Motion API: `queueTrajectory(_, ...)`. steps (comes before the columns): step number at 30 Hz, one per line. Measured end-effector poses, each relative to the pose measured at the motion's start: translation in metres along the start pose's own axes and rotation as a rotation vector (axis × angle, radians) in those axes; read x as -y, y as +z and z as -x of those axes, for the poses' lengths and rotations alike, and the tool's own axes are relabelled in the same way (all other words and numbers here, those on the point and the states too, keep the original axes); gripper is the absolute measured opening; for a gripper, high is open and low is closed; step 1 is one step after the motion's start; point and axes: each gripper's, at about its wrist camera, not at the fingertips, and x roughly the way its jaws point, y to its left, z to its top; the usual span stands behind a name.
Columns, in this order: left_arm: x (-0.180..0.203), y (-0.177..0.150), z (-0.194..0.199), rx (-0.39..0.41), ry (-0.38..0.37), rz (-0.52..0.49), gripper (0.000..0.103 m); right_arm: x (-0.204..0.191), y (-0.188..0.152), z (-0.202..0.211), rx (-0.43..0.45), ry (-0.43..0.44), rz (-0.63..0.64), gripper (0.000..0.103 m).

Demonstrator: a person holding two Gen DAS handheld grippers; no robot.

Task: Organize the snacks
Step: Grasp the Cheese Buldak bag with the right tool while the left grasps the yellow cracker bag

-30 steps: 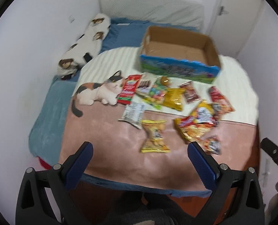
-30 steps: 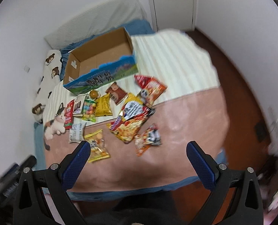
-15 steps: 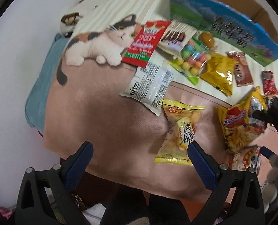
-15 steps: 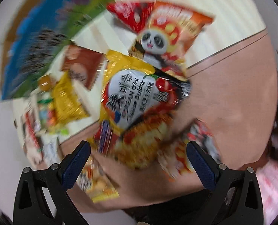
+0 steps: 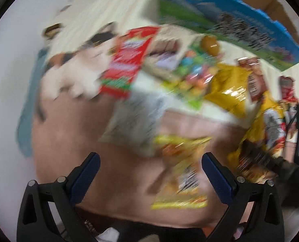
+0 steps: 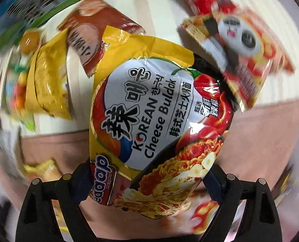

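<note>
The Cheese Buldak noodle packet (image 6: 149,121), lying just in front of the cardboard box (image 5: 230,26), sits between the closing right gripper (image 6: 147,181), which should pinch its lower edge squarely, while the left gripper (image 5: 150,169) hangs open and empty.

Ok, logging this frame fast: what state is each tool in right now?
Left tool: open, holding nothing, above the small yellow snack bag.
Right tool: jaws closing around the Korean Cheese Buldak noodle packet; a firm grip cannot be told.
</note>
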Motion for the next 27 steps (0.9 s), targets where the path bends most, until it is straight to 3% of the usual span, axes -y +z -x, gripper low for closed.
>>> queueTrajectory(5,0.032,0.050,-0.002,0.014,-0.145,-0.119,0.102,-0.002,-0.006,0.010,0.083,-0.102,0.058,0.090)
queueTrajectory(9,0.065,0.084,-0.019,-0.019,-0.230,-0.195,0.100,0.004,-0.002,0.001,0.086,-0.032,0.011,0.091)
queueTrajectory(12,0.083,0.097,-0.042,-0.076,-0.226,-0.226,0.090,0.020,0.003,-0.001,0.064,0.084,-0.074,0.095)
queueTrajectory(15,0.095,0.105,-0.056,-0.071,-0.159,-0.261,0.090,0.026,0.006,-0.002,0.051,0.145,-0.138,0.097)
queueTrajectory(20,0.108,0.112,-0.053,-0.039,-0.098,-0.296,0.089,0.033,0.016,-0.008,0.029,0.147,-0.168,0.097)
queueTrajectory(23,0.111,0.102,-0.042,-0.004,-0.045,-0.292,0.074,0.030,0.041,-0.016,0.013,0.124,-0.164,0.097)
queueTrajectory(27,0.110,0.086,-0.033,0.041,-0.002,-0.274,0.069,0.013,0.033,-0.032,0.027,0.111,-0.122,0.097)
